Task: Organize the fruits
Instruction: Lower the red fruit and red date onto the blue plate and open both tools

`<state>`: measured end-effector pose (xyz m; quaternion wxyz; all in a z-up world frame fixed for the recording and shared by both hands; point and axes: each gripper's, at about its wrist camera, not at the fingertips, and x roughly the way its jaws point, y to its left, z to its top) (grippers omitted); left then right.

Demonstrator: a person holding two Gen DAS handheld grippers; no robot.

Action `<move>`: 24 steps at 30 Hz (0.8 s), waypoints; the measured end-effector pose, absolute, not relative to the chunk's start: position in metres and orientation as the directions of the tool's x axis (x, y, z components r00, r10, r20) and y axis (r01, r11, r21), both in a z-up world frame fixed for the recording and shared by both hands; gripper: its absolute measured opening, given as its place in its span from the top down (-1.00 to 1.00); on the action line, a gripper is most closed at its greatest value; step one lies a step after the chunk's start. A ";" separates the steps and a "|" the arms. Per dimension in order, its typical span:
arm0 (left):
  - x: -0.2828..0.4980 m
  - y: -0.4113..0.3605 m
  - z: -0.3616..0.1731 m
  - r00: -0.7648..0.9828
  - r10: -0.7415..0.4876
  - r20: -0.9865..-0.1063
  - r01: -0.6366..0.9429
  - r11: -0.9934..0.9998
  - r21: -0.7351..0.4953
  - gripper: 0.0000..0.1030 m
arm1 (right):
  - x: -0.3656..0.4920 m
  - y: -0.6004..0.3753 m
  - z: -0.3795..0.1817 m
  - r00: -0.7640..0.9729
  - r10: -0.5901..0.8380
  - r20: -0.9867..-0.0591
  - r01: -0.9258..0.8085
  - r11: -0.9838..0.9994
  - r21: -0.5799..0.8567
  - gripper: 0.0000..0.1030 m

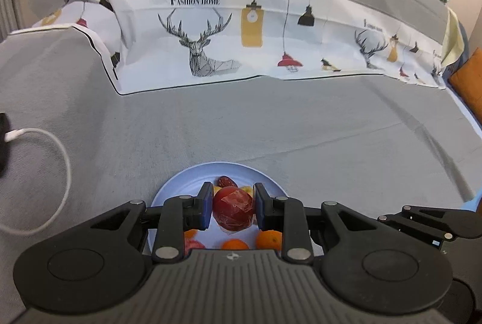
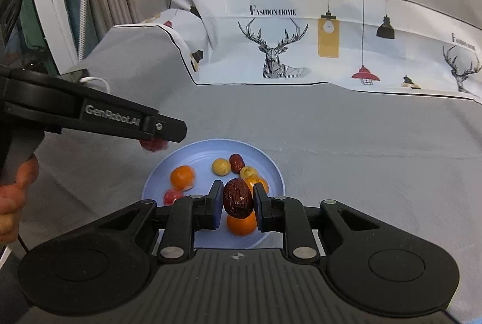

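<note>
In the left wrist view my left gripper [image 1: 232, 203] is shut on a round red fruit wrapped in clear film [image 1: 233, 212], held above a pale blue plate [image 1: 177, 182]. In the right wrist view my right gripper [image 2: 236, 200] is shut on a wrinkled dark red date [image 2: 238, 202] over the same plate [image 2: 271, 170]. On the plate lie oranges [image 2: 182, 177], two yellowish fruits [image 2: 220, 166], another date [image 2: 236, 162] and a small red wrapped fruit [image 2: 172, 197]. The left gripper [image 2: 162, 132] reaches in from the left, a hand [image 2: 15, 188] on its handle.
The plate sits on a grey cloth [image 1: 271, 125] spread over a sofa. A white printed cloth with deer and lamps [image 1: 211, 46] drapes the backrest. A white cable [image 1: 61, 173] loops at the left beside a black device [image 1: 3, 140]. An orange cushion [image 1: 470, 83] is at the far right.
</note>
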<state>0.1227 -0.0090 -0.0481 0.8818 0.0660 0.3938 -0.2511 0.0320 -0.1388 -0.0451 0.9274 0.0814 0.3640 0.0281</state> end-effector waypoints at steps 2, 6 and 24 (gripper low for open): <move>0.134 -0.013 -0.056 0.559 -0.382 -0.736 0.491 0.867 -0.077 0.40 | 0.042 -0.139 -0.051 0.730 0.108 -0.675 0.002 0.987 0.160 0.57; 0.151 -0.021 -0.069 0.547 -0.373 -0.750 0.494 0.866 -0.070 0.40 | 0.060 -0.140 -0.064 0.721 0.110 -0.684 -0.010 0.989 0.147 0.57; 0.171 -0.038 -0.088 0.578 -0.371 -0.727 0.502 0.864 -0.041 -0.99 | 0.092 -0.136 -0.105 0.654 0.094 -0.751 -0.024 0.994 0.104 -0.59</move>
